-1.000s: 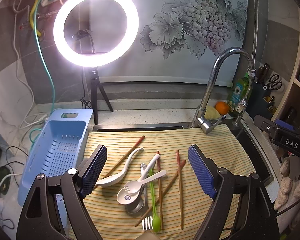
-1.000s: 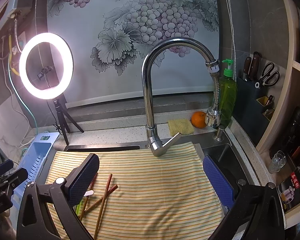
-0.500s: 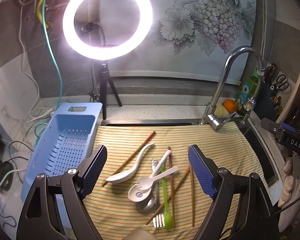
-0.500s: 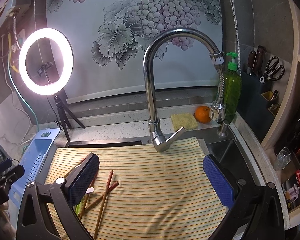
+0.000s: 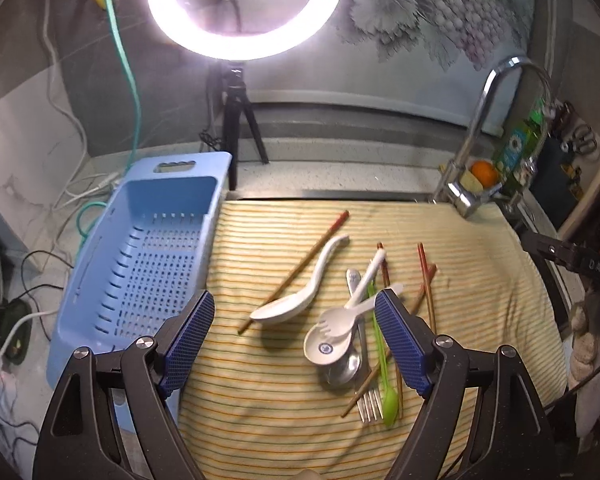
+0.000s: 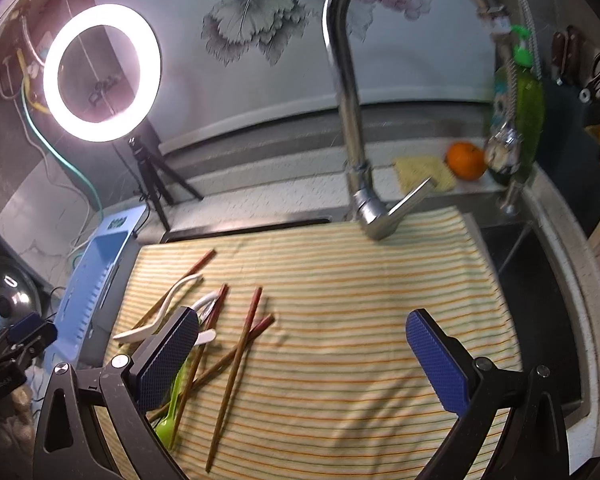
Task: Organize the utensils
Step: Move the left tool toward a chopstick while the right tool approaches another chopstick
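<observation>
While both claws hang released, blue basket (image 5: 140, 264) holds nothing, utensils piled on striped cloth (image 5: 480, 304) beside it, metal spoon (image 5: 342, 366) mostly hidden under white spoons (image 5: 328, 346).

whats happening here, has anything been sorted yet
Not yet. A person holds two grippers over a striped cloth. The left gripper and right gripper are both open and empty. Chopsticks, white spoons, a fork and a green spoon lie loose on it; the blue basket holds nothing.
</observation>
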`<action>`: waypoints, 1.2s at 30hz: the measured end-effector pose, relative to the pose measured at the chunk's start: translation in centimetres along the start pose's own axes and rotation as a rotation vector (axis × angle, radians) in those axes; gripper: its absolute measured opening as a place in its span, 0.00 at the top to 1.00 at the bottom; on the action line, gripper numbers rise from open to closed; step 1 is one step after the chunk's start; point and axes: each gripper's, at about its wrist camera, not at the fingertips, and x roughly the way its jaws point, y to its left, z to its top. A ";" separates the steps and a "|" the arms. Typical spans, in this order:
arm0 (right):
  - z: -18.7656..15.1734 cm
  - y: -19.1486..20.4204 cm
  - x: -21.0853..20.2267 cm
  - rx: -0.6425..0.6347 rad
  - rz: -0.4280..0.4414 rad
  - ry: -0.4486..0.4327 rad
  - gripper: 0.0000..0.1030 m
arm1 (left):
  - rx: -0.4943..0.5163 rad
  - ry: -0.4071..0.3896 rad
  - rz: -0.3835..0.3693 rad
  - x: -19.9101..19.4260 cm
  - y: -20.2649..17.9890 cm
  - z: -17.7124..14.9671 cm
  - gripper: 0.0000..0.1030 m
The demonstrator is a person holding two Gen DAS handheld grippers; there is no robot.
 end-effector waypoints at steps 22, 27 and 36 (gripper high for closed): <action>-2.2 1.7 5.3 0.069 0.035 0.191 0.33 | 0.210 0.203 -0.189 9.6 2.2 3.2 0.75; -2.5 1.9 6.8 0.096 0.037 0.224 0.39 | 0.268 0.271 -0.229 12.9 1.8 3.9 0.81; -3.2 2.9 9.6 0.114 0.056 0.290 0.51 | 0.337 0.362 -0.225 17.2 1.1 4.4 0.83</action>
